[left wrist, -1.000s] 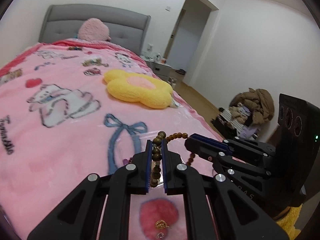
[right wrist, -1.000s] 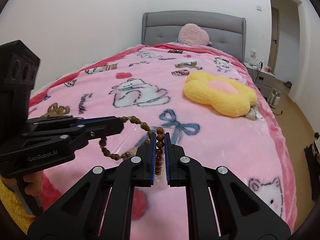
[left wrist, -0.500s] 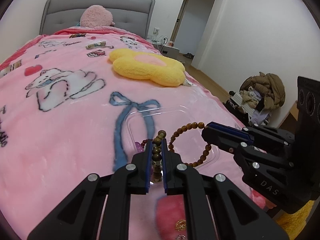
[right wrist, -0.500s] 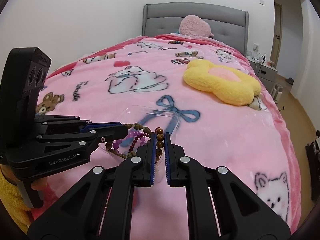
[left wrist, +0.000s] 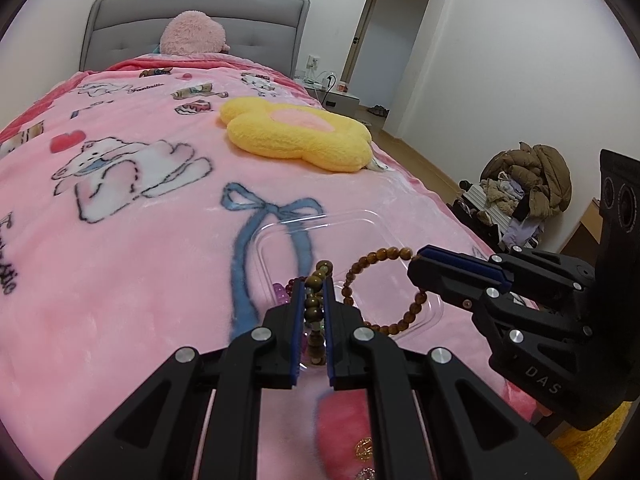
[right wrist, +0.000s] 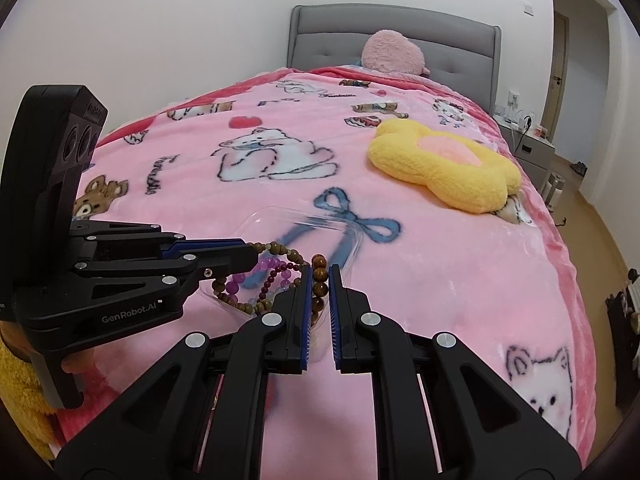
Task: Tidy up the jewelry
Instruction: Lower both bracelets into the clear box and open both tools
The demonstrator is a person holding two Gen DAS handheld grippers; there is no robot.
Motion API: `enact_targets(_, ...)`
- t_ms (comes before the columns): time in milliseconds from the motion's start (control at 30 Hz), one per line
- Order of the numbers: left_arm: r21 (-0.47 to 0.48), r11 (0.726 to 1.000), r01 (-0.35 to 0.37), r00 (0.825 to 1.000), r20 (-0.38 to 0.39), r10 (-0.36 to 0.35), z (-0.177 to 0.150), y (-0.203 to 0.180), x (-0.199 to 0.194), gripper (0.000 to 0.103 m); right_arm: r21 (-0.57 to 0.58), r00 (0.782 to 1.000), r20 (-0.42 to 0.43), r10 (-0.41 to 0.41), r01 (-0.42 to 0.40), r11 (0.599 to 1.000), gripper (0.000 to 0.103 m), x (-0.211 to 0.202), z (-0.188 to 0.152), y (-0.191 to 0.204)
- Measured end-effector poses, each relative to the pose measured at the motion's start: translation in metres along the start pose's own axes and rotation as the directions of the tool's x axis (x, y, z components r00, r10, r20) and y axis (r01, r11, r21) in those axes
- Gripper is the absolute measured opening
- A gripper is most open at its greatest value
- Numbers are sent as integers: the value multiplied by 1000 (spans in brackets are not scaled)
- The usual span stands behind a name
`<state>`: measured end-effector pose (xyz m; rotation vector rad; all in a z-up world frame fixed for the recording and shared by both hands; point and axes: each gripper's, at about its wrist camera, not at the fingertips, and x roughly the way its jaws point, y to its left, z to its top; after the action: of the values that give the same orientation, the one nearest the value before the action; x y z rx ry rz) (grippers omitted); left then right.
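Note:
A brown bead bracelet (left wrist: 382,258) is held between both grippers just above a clear plastic tray (left wrist: 360,216) on the pink blanket. My left gripper (left wrist: 313,280) is shut on one side of it. My right gripper (right wrist: 319,276) is shut on the other side; it shows in the left wrist view (left wrist: 418,266) at the right. The bracelet (right wrist: 280,248) stretches from the left gripper (right wrist: 252,254) to my right fingers. Purple and dark red bead bracelets (right wrist: 272,276) lie in the tray (right wrist: 280,216).
A yellow flower cushion (left wrist: 296,132) lies further up the bed, a pink plush (left wrist: 192,36) by the grey headboard. A pink fluffy item with gold trinkets (left wrist: 352,432) lies under the left gripper. The bed's right edge drops to the floor; clothes pile (left wrist: 528,176) beyond.
Both grippers have lowered the brown bracelet toward the clear tray, which has come into view beneath it. Both stay shut on the beads.

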<state>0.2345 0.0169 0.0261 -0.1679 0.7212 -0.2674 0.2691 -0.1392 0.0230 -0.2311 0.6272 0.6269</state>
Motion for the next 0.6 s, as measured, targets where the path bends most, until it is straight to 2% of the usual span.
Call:
enact_targets(267, -16, 1000, 19, 1000, 6, -19, -2, 1, -5, 19, 1, 1000, -1, 3, -3, 1000, 9, -5, 0, 1)
enact_targets(500, 9, 999, 40, 999, 33, -41, -3, -7, -18, 26, 16, 999, 26, 21, -22, 1000, 9, -24, -8, 2)
enact_targets(567, 18, 999, 45, 998, 41, -46, -5, -10, -24, 32, 10, 999, 33, 19, -20, 1000, 14, -33, -13, 5)
enact_targets(600, 23, 999, 46, 998, 41, -46, -6, -10, -26, 35, 8, 999, 35, 20, -20, 1000, 22, -36, -14, 6)
